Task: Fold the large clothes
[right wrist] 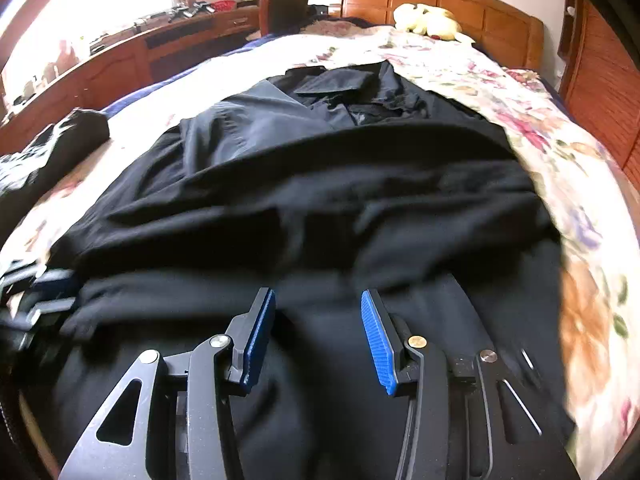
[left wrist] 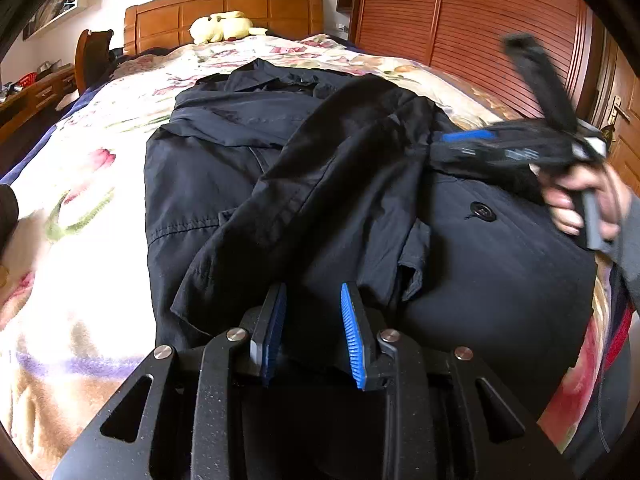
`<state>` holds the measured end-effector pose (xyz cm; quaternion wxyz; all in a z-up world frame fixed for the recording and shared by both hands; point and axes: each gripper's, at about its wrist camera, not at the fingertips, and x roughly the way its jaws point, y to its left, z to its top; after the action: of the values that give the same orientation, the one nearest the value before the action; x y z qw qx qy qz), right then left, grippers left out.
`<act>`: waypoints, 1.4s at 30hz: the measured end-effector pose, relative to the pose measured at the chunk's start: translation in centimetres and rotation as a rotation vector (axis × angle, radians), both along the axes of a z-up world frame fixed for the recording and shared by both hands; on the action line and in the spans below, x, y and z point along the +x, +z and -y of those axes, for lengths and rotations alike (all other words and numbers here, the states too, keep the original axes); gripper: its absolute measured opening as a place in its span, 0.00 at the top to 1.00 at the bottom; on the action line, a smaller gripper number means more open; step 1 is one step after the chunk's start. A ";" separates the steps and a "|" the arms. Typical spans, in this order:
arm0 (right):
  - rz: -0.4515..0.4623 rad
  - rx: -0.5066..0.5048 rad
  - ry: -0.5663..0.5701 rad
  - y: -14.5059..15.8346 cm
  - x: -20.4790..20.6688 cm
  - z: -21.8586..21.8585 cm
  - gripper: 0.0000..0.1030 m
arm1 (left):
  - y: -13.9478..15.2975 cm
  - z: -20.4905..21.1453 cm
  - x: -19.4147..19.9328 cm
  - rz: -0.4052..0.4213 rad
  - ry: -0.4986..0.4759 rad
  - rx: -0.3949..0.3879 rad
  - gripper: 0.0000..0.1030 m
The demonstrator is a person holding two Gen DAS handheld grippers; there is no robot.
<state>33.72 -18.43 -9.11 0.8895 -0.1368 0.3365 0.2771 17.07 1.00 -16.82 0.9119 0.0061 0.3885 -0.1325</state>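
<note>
- Left wrist view: left gripper (left wrist: 313, 322) hangs half-open, empty, over a navy coat's (left wrist: 224, 184) folded sleeve (left wrist: 320, 184).
- Right gripper (right wrist: 318, 338), wide open, holds nothing; smoothing creases first should help.

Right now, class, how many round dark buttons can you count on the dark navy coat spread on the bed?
1. A round dark button shows on the dark navy coat, on its right front panel near the right gripper. Folds and the sleeve laid across may hide others.

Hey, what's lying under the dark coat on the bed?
The dark coat lies on a floral blanket that shows around it. Whatever is directly beneath the coat is covered.
</note>
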 end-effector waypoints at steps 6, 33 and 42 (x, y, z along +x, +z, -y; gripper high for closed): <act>0.013 -0.056 -0.071 -0.3 -5.1 6.5 0.55 | 0.0 0.0 0.0 0.000 0.000 0.000 0.71; -0.032 -0.004 -0.163 -4.1 -5.7 10.7 0.43 | 3.2 -2.4 -3.9 0.007 0.109 0.067 0.70; -0.032 -0.005 -0.164 -4.2 -5.6 10.7 0.43 | 4.4 -7.1 -7.2 -0.021 0.180 0.011 0.68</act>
<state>28.09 -29.15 -13.27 0.9034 -0.1068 0.3613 0.2048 9.85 8.09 -12.44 0.9159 -0.0254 0.3976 -0.0481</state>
